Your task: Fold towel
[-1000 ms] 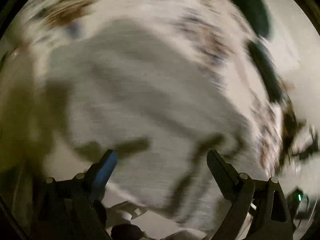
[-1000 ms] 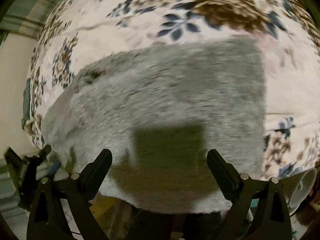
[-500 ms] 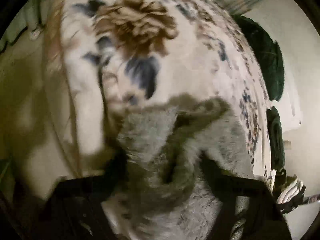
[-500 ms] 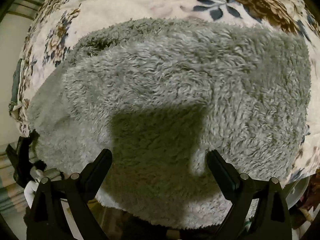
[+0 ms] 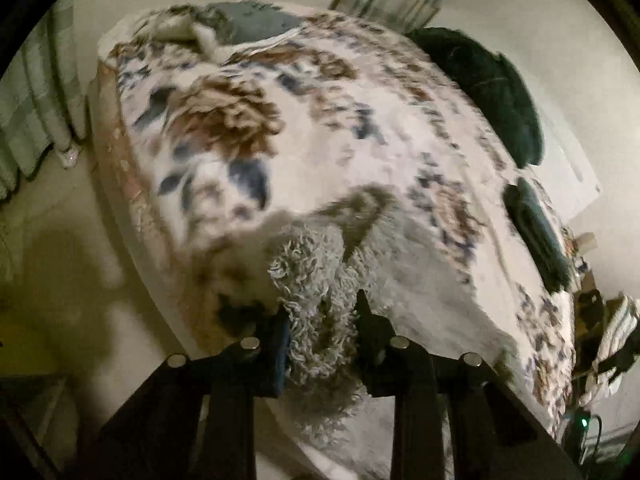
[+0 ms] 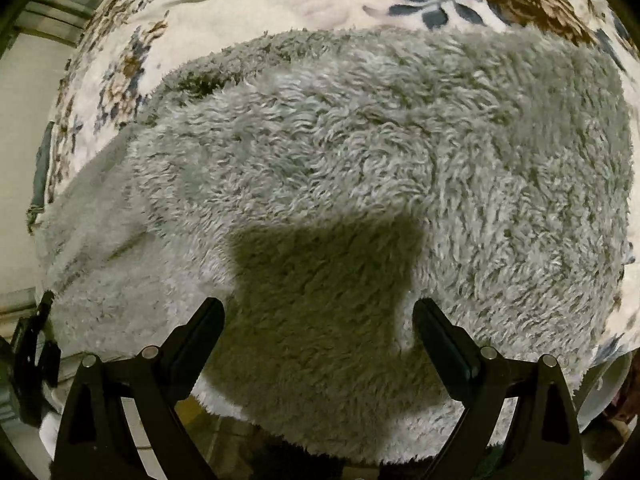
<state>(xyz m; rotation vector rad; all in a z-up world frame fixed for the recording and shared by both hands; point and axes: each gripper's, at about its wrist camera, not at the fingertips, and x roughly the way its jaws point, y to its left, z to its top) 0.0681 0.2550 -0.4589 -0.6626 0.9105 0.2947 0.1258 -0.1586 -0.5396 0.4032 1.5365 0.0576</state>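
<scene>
Floral bedspread (image 6: 320, 4) carries the grey towel (image 6: 380, 168). Left gripper (image 5: 320, 320), just closing, pinches its corner; right gripper (image 6: 318, 320) hovers spread above the near edge.

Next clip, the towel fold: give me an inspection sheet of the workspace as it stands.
Surface: floral bedspread over a bed.
Job's things: grey fluffy towel spread flat, one corner bunched up.
Clutter: dark cushion on the far side.
Grippers: left gripper has just been closing and pinches the towel corner; right gripper open over the towel.
Cables: nothing seen.
Surroundings: striped curtains, pale floor.
</scene>
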